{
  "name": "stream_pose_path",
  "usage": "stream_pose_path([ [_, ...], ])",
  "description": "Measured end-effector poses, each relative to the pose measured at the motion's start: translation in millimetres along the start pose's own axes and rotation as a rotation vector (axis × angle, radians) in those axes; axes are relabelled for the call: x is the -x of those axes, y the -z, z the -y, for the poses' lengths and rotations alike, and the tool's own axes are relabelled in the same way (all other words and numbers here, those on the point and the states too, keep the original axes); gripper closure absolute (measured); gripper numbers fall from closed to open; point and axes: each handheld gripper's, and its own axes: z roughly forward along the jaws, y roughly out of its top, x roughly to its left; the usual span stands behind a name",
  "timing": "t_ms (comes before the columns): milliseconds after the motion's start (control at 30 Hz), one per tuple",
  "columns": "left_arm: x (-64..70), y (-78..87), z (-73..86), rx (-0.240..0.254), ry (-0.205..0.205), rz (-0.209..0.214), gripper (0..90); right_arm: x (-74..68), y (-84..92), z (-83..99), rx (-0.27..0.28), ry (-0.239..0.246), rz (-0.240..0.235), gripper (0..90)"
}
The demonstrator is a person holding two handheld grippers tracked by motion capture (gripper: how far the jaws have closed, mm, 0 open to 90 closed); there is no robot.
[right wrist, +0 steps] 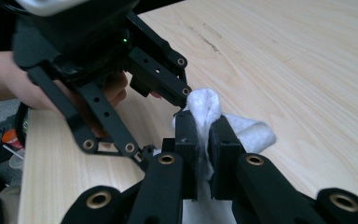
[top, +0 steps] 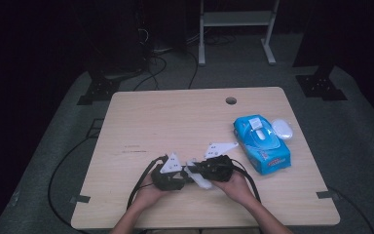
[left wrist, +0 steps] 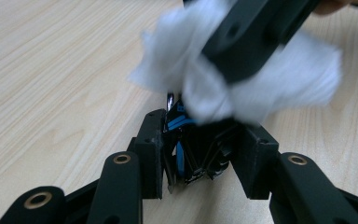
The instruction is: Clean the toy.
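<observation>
A pale wooden table (top: 175,122) with fine straight grain stands on grey carpet in a dark room. A round cable hole (top: 231,101) sits near its far edge at about 12 o'clock. Beyond it stands a white metal frame (top: 236,29), with black cables (top: 160,63) and dark stand bases on the floor at 11 and 1 o'clock. At 3 o'clock on the table lies a blue wet-wipe pack (top: 262,144); its printing is too small to read. Just beside it, farther off, lies a white lid-like piece (top: 282,129).

At 6 o'clock, near the person's edge, both hands meet. The right gripper (right wrist: 204,140) is clamped on a white wipe (right wrist: 205,105), which bulges above the two black jaws and spreads onto the table to the right. The left gripper (left wrist: 200,154) points at the same wipe (left wrist: 303,79). Its jaws stand a little apart around a small dark thing with blue parts (left wrist: 182,140); whether the pads press on it cannot be told.
</observation>
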Motion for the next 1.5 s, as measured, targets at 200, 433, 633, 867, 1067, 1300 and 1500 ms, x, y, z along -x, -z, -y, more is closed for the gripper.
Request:
stream_pose_path([
  [200, 0.2, 0.3, -0.1, -0.001, 0.000, -0.003, 58.4, 12.3, 9.9, 4.6, 0.003, -0.017, 0.066, 83.5],
  [433, -0.3, 0.8, 0.0, -0.004, 0.011, -0.010, 58.4, -1.0, -3.9, -0.3, 0.015, -0.006, 0.025, 83.4],
  [633, -1.8, 1.8, 0.6, -0.007, 0.000, -0.014, 58.4, 4.7, 4.2, 2.0, 0.007, 0.016, 0.075, 83.4],
  [867, -1.0, 1.2, -0.2, -0.007, 0.006, -0.016, 58.5, 10.7, 14.2, 9.5, 0.022, -0.018, 0.113, 83.4],
  [1067, -2.5, 1.9, 0.8, -0.004, 0.011, -0.014, 58.4, -1.7, 1.6, 2.2, 0.015, 0.034, 0.079, 83.3],
  [1300, -2.2, 2.0, 0.8, -0.004, 0.014, -0.013, 58.5, 22.0, 30.7, 14.2, 0.000, 0.013, 0.201, 83.3],
  [1500, -2.1, 2.3, 0.6, -0.007, 0.013, -0.014, 58.5, 24.2, 32.4, 19.1, 0.019, -0.043, 0.194, 83.2],
])
